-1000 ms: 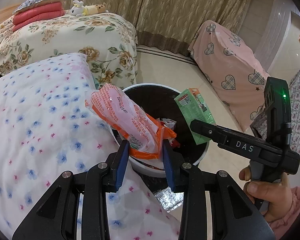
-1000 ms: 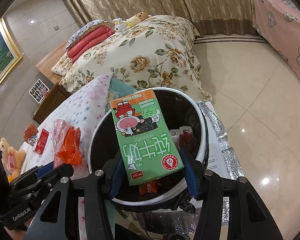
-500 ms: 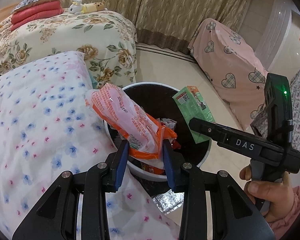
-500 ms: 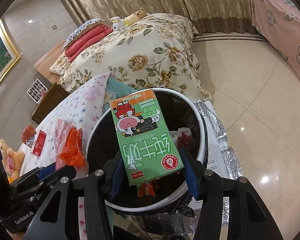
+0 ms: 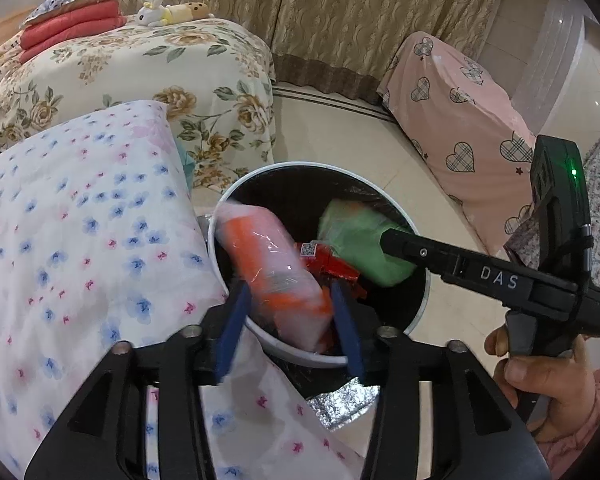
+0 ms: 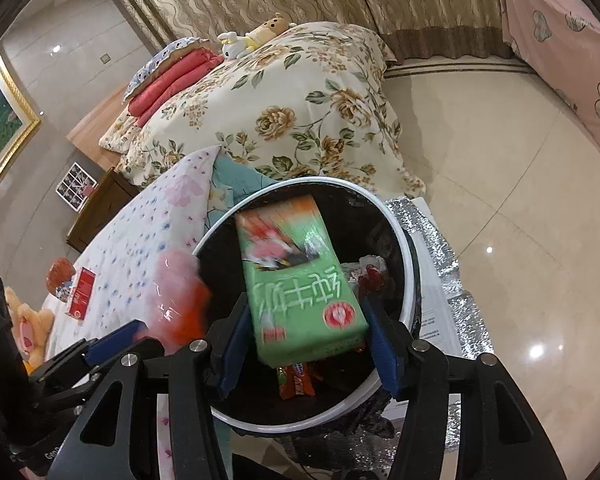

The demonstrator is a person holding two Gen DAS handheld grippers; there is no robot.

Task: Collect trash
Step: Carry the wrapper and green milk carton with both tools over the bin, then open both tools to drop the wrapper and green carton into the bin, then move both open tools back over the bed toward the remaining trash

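Dropping into the bin: two items of trash, both blurred with motion.

Item one, orange-and-pink plastic packet point(image 5: 278, 276): lies between the blue pads of the left gripper point(image 5: 290, 322), whose jaws have just been opening; the pads stand clear of it. Judged light, soft, crinkly and slippery; best pinched across its flat middle.

Item two, green milk carton point(image 6: 300, 280): sits between the pads of the right gripper point(image 6: 306, 346), a gap showing on either side, so the jaws look parted and the carton loose. Judged light, stiff-walled and easily crushed if empty; best taken across its narrow sides.

Receptacle, round white-rimmed bin point(image 6: 408, 276) with dark liner: holds red wrappers point(image 5: 328, 264) already; both items hang over its mouth.

Surroundings: bin stands beside a white quilt point(image 5: 80, 240) with small flowers; silver foil sheet point(image 6: 456, 276) beneath it on glossy pale tile floor point(image 6: 520, 180). Floral-covered bed point(image 6: 292, 112), pink heart-patterned cover point(image 5: 460, 128), beige curtains point(image 5: 340, 8) beyond.
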